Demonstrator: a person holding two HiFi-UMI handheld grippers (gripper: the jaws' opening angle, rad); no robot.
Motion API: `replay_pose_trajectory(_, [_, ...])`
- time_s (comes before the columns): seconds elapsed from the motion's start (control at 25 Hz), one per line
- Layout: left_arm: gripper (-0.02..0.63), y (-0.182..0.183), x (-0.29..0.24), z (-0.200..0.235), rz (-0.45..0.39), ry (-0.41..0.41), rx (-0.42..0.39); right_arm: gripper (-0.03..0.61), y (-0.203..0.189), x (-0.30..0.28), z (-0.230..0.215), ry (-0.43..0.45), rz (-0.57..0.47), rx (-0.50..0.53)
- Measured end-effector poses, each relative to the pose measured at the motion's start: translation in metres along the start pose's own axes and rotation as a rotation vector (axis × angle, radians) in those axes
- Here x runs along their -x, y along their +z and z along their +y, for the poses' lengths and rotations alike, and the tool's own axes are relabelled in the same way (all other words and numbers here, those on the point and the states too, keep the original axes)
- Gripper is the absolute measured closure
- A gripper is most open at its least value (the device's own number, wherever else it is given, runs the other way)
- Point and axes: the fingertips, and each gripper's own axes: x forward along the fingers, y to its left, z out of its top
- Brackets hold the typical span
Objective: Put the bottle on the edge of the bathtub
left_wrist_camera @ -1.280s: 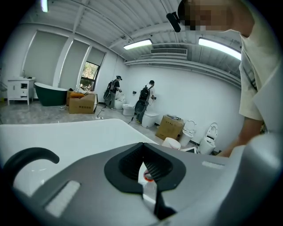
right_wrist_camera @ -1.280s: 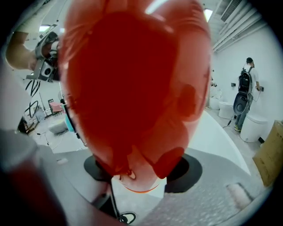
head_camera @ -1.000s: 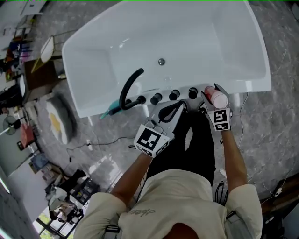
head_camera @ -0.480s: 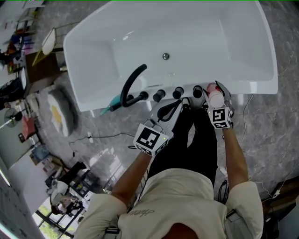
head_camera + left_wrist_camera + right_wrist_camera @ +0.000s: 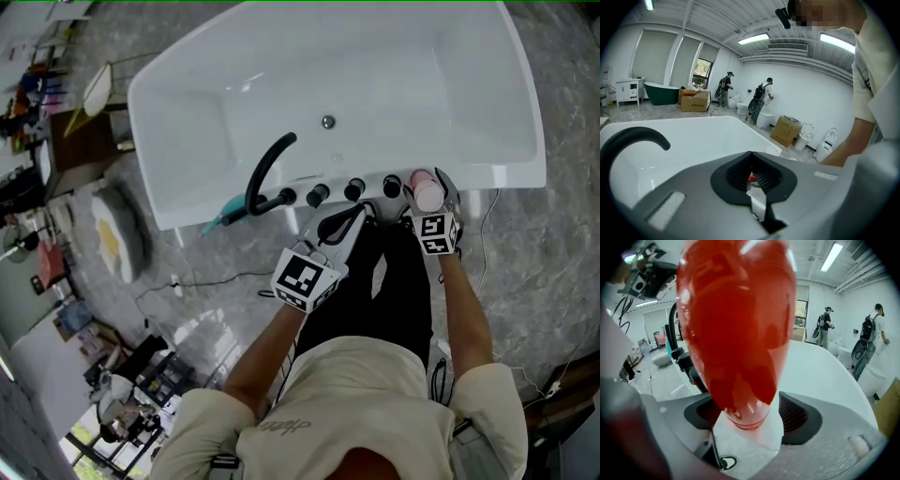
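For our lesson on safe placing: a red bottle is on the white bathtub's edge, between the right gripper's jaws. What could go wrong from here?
The red plastic bottle stands between the opening jaws of the right gripper; drawing back crookedly could knock it over.
It sits on the white bathtub's narrow rim, so a nudge might send it into the tub or onto the floor.

**A showroom around me**

I stand on a grey marbled floor (image 5: 553,262). White walls (image 5: 825,93) rise to a ceiling (image 5: 722,18) with long strip lights (image 5: 753,39). A window (image 5: 702,73) sits beside drawn roller blinds (image 5: 658,56). Along the far wall I see a dark green tub (image 5: 660,92), cardboard boxes (image 5: 695,101), white toilets (image 5: 765,120) and two people with backpacks (image 5: 761,96).
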Motion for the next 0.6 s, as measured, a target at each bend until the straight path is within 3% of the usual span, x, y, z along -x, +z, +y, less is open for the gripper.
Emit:
replay_pose_trajectory(0.24, [0.603, -0.011, 0.012, 0.003, -0.003, -0.029, -0.030, 0.202, -0.012, 0.025, 0.007, -0.011, 0.028, -0.058])
replay_pose_trajectory(0.6, [0.603, 0.027, 0.018, -0.018, -0.035, -0.074, -0.091, 0.236, 0.068, 0.125, -0.010, -0.034, -0.117, -0.110])
